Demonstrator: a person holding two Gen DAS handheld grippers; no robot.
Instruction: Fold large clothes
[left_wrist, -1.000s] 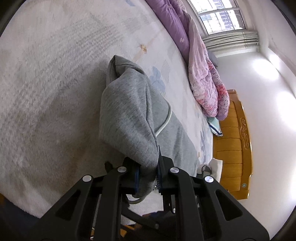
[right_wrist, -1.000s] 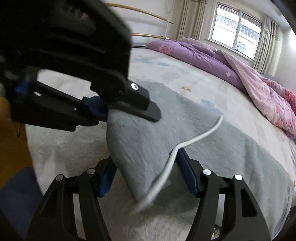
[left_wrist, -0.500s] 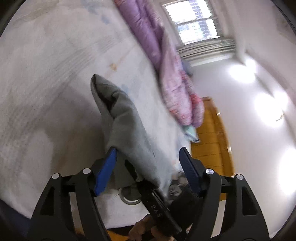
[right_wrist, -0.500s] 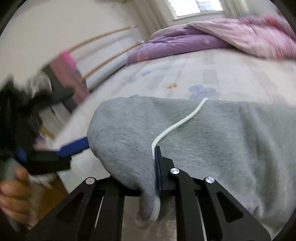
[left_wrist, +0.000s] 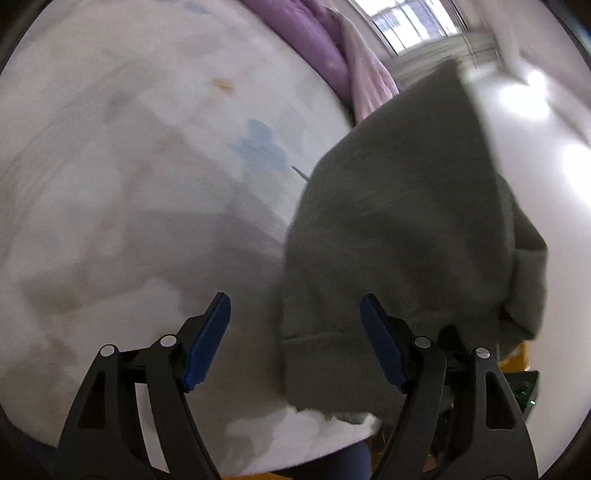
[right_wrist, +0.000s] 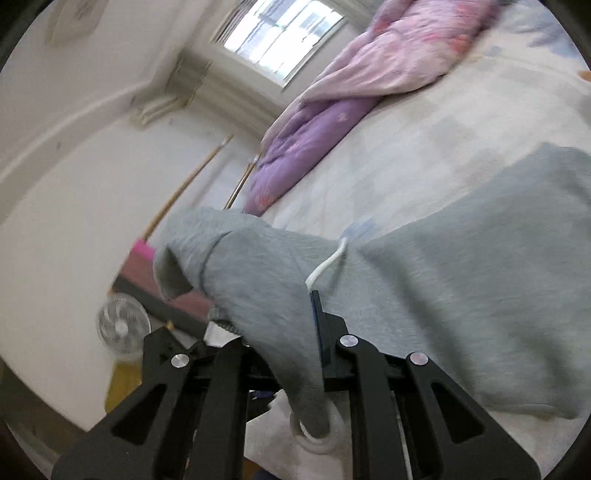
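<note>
A large grey hoodie (right_wrist: 461, 295) with a white drawstring (right_wrist: 325, 266) lies partly on the pale bed sheet (right_wrist: 406, 147). My right gripper (right_wrist: 299, 321) is shut on a bunched fold of the hoodie near the drawstring and holds it lifted. In the left wrist view the lifted hoodie (left_wrist: 399, 240) hangs at the right, over the bed (left_wrist: 129, 166). My left gripper (left_wrist: 295, 332) is open and empty, its jaws wide apart, with the hoodie's hem just in front of its right finger.
A purple and pink quilt (right_wrist: 351, 92) lies bunched along the far side of the bed under the window (right_wrist: 280, 40). A white fan (right_wrist: 122, 328) stands on the floor beyond the bed's edge. The bed's near edge (left_wrist: 332, 435) is just below my left gripper.
My left gripper let go of the hoodie and opened wide. My right gripper closed on the hoodie by the drawstring and lifted and swung it, so both views turned.
</note>
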